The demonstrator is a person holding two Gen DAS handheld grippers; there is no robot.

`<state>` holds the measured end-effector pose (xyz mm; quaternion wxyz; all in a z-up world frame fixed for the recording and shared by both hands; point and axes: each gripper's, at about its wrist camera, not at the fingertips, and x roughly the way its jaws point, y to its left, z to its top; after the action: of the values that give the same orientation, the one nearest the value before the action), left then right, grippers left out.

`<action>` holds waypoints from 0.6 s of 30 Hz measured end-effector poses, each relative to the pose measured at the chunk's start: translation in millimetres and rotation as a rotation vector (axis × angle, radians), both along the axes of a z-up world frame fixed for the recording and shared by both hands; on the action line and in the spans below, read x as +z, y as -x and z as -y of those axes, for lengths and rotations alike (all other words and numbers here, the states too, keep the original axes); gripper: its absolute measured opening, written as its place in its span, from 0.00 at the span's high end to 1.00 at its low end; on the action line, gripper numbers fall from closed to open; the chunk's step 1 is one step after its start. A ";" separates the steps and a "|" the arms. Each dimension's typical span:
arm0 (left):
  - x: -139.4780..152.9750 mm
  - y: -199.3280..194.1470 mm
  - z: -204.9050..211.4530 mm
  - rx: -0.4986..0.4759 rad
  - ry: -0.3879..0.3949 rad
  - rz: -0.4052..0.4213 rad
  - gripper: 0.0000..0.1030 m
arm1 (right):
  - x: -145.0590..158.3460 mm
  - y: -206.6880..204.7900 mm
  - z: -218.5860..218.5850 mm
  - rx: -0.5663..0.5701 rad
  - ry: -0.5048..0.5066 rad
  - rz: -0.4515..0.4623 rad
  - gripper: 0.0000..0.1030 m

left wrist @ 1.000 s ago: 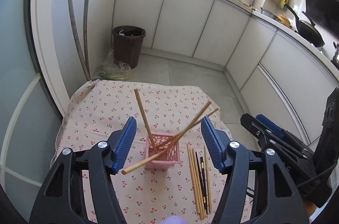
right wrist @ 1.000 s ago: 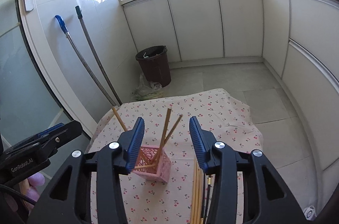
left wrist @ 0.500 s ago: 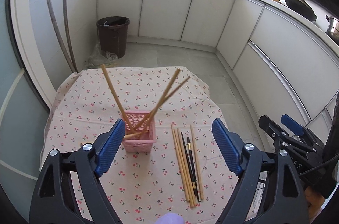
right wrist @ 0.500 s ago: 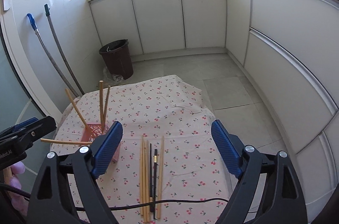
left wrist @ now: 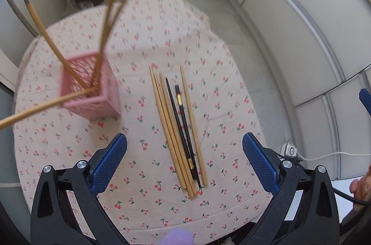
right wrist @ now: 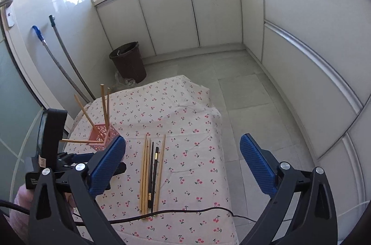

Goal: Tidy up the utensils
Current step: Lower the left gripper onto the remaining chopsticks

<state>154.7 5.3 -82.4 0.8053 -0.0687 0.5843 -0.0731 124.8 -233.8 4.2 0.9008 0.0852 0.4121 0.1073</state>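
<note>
Six loose sticks: four pale wooden chopsticks [left wrist: 172, 129] and two thin black chopsticks with gold bands [left wrist: 183, 126], lying side by side on the cloth, right of the basket, tips pointing away from the camera
Black pair: between the wooden ones, three wooden sticks on its left, one on its right
Basket: small pink plastic lattice basket [left wrist: 92, 92], square, standing upright on the left part of the table, well apart from the loose bundle
Inside the basket: four more wooden chopsticks [right wrist: 105, 106], leaning out in different directions, one lying almost level over the near rim toward the left
Table: covered with cream cloth printed with red cherries [left wrist: 148, 31], cloth hanging over the edges
Left gripper [left wrist: 184, 161]: black frame, blue ribbed pads, jaws opening and wide apart, nothing between the pads; hanging above the near ends of the loose chopsticks, pointing steeply down, touching nothing
Right gripper [right wrist: 182, 163]: same build, jaws opening and wide apart, holding nothing; above the near right part of the table, loose chopsticks seen between its fingers but lower, not touched
Cable: thin black cable [right wrist: 185, 212] lying across the near ends of the loose chopsticks in the right wrist view
Background: dark brown round bin [right wrist: 128, 62] on the grey tiled floor beyond the table, two long mop handles [right wrist: 62, 62] leaning on the white wall, white cabinet doors [right wrist: 169, 17] around the corner
</note>
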 end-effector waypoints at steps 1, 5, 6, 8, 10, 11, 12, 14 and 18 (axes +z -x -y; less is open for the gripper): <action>-8.5 -2.9 3.4 0.003 -0.005 -0.022 0.07 | -12.0 -7.3 4.5 -0.015 -0.012 -0.054 0.07; -32.5 -23.3 22.2 -0.012 -0.034 -0.074 0.07 | -41.2 -21.3 19.5 -0.036 -0.125 -0.178 0.07; -36.8 -29.8 28.6 -0.024 -0.048 -0.077 0.07 | -45.8 -23.5 24.5 -0.046 -0.163 -0.196 0.07; -42.2 -42.9 39.4 -0.047 -0.081 -0.068 0.07 | -51.8 -23.9 32.3 -0.067 -0.210 -0.216 0.07; -45.5 -57.5 50.1 -0.074 -0.111 -0.029 0.10 | -55.9 -26.7 39.1 -0.084 -0.237 -0.236 0.07; -46.2 -64.7 54.2 -0.088 -0.117 -0.008 0.15 | -57.6 -28.0 42.4 -0.094 -0.248 -0.244 0.07; -50.0 -72.8 57.9 -0.099 -0.117 0.002 0.24 | -60.3 -28.9 45.9 -0.107 -0.265 -0.257 0.07; -61.5 -87.4 61.4 -0.092 -0.117 -0.027 0.32 | -63.2 -31.4 50.8 -0.112 -0.292 -0.270 0.07; -85.0 -110.6 62.8 -0.067 -0.150 -0.054 0.39 | -63.7 -33.2 57.7 -0.132 -0.307 -0.268 0.07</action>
<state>265.3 -57.5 -167.3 0.7892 0.0096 0.6116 -0.0542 157.9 -291.5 -59.5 0.8195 0.2615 0.5006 0.0975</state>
